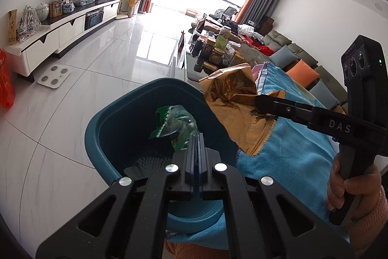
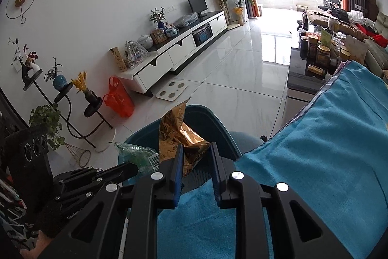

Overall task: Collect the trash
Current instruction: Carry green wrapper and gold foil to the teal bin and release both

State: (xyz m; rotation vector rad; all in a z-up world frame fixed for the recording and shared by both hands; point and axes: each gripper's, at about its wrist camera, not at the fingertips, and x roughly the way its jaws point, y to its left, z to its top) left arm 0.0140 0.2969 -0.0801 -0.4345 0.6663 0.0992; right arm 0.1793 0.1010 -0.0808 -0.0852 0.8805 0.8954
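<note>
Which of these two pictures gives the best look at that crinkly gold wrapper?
The left wrist view: the gold wrapper shows nearly whole, side-on, pinched at one edge by the right gripper beside the teal bin. In the right wrist view the wrapper is crumpled between that gripper's own fingers, which hide its lower part.

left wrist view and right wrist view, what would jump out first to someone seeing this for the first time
The crinkled gold wrapper stands out first, pinched in the right gripper just above the rim of the teal bin. Next is the green wrapper held by the shut left gripper over the bin's mouth. A bright blue towel covers the surface beside the bin, against a pale tiled floor.
</note>
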